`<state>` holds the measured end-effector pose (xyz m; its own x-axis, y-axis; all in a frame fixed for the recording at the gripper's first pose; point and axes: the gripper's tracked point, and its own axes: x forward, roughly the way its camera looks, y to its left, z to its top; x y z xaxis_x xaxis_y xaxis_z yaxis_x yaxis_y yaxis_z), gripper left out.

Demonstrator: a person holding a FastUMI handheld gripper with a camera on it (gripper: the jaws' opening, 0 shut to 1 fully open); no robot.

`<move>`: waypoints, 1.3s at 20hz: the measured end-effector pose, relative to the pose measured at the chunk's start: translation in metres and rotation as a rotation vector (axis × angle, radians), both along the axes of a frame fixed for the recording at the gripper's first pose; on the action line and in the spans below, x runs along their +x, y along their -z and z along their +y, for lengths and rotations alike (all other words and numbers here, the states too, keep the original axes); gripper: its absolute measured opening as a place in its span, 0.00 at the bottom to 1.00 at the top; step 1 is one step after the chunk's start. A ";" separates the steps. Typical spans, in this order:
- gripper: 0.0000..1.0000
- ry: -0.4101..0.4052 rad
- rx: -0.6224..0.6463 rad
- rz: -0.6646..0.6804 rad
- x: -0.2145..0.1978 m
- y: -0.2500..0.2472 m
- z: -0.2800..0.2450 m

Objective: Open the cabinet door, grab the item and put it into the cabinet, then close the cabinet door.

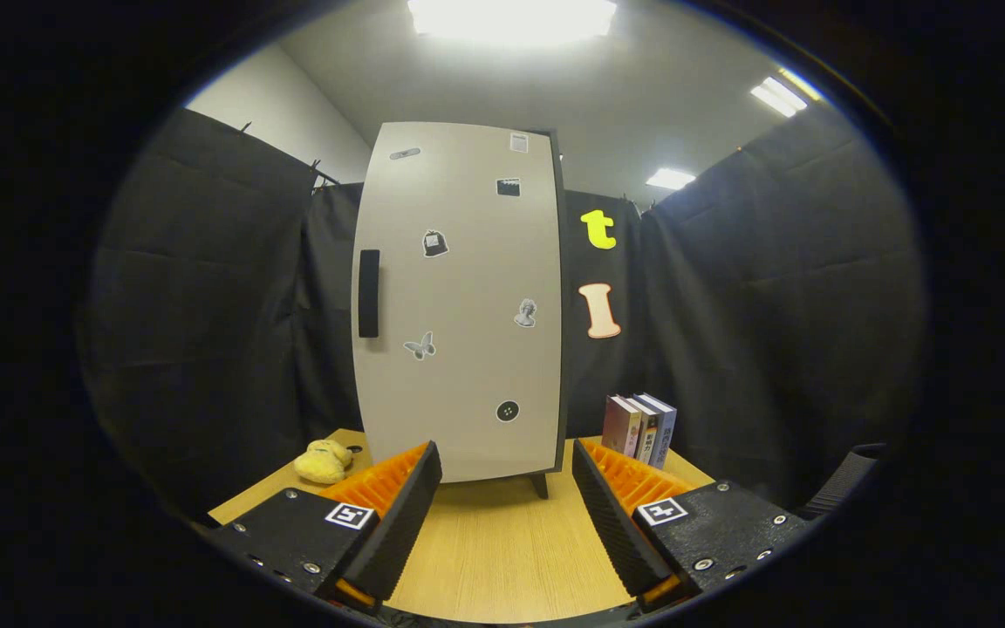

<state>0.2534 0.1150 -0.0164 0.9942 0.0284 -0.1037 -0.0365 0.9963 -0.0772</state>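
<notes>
- The claw (pixel 507 515) hovers over the wooden worktop (pixel 502 558), its two fingers spread wide apart with nothing between them but bare wood: released, grasping nothing.
- Straight ahead of the fingers, beyond their tips, stands the cabinet (pixel 459 301), a tall pale box on short dark legs set on the worktop.
- The cabinet door (pixel 468 262) is closed, its front facing the claw and dotted with small stickers.
- A dark vertical handle (pixel 368 293) sits along the door's left edge, about halfway up, higher than the fingertips and slightly to the left of the gap between them.
- The claw is apart from the cabinet; neither finger touches the door or the handle.
- A yellow plush toy (pixel 323 461) lies on the worktop to the left of the cabinet's foot, beyond and outward of the left finger (pixel 398 515), near the worktop's left edge and well clear of the claw.
- A small row of books (pixel 639 429) stands upright on the worktop to the right of the cabinet, beyond the right finger (pixel 611 515), close to the black cloth wall.
- The toy and the books sit on opposite sides of the cabinet, with the claw's open gap aimed between them at the door's lower part.
</notes>
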 end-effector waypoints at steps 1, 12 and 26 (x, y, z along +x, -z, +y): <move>0.94 -0.004 0.001 -0.001 0.000 0.001 0.001; 0.94 -0.018 -0.019 -0.021 -0.006 -0.008 0.004; 0.94 -0.026 -0.002 -0.009 -0.006 -0.005 0.012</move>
